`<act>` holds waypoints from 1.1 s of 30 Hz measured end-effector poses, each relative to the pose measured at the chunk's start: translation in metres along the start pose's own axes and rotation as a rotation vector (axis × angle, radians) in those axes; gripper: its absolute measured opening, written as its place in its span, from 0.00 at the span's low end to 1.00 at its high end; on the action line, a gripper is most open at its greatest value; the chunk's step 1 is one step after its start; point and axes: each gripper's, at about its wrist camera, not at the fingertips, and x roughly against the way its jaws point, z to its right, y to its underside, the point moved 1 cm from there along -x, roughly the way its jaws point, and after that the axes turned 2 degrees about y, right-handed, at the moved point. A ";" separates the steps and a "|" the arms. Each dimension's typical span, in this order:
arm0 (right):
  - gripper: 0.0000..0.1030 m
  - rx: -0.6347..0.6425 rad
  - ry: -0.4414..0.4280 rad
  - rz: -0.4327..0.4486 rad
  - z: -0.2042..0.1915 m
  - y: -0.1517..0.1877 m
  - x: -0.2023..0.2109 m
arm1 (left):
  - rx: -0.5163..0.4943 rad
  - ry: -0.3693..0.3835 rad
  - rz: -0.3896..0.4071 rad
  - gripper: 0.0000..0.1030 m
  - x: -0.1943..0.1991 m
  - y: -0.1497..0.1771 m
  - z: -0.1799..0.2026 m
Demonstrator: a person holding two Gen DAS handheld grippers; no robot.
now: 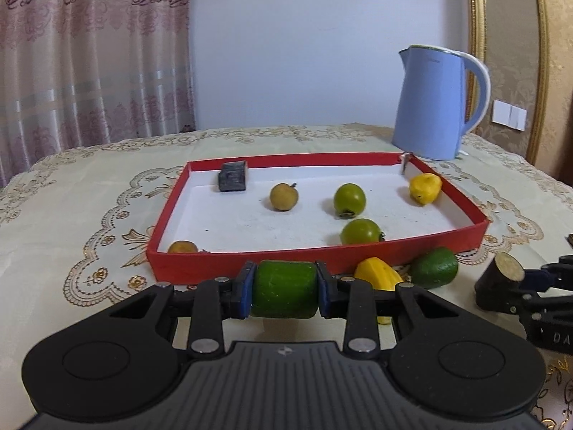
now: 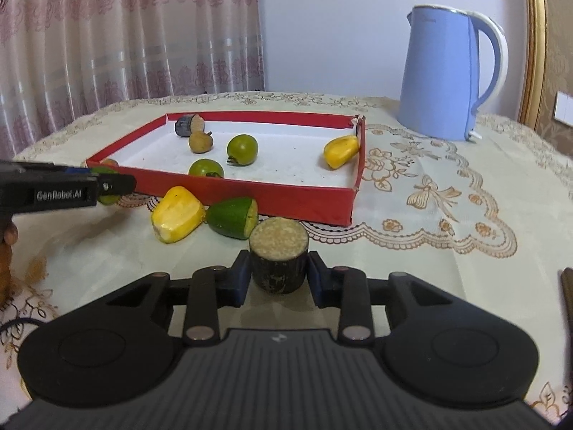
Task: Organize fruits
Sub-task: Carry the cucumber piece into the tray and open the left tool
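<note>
1. Near the front wall of the red tray (image 1: 250,261), the left gripper (image 1: 284,288) holds a green cucumber chunk (image 1: 284,286); fingers (image 1: 243,286) are pinched on its two cut ends, with the rind facing the camera.
2. Right gripper (image 2: 277,272) holds a dark sugarcane stub (image 2: 278,258) upright, pale cut face up. Fingers press its sides. It sits low over the counter (image 2: 429,243); whether it touches the cloth, cannot tell.
3. Tray contents: two green tomatoes (image 1: 350,196) (image 1: 361,231), a brown round fruit (image 1: 283,197), a yellow piece (image 1: 425,188) in the far right corner, another dark stub (image 1: 232,177) at the far left wall, and an orange-brown fruit (image 1: 182,247) at the near left corner.
4. Outside the tray, just before its front wall: a yellow chunk (image 2: 177,215) and a green cut piece (image 2: 232,216), close together, possibly touching.
5. Handling, my read: the cucumber is firm but wet-skinned, and its cut ends may slide under the pads, so moderate squeeze. The cane looks stiff, fibrous, light; a side grip across the bark should hold.
6. The tomatoes are round and would roll, so lower pieces in away from them.
7. Blue kettle (image 2: 447,79) stands behind the tray, well apart.
</note>
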 end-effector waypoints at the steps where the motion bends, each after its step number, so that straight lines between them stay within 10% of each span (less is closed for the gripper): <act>1: 0.30 0.006 0.003 0.001 -0.001 0.000 0.000 | 0.002 -0.008 0.000 0.32 0.001 -0.001 0.000; 33: 0.30 -0.035 -0.018 -0.006 0.006 0.000 -0.002 | -0.009 -0.250 -0.115 0.32 -0.089 -0.064 -0.025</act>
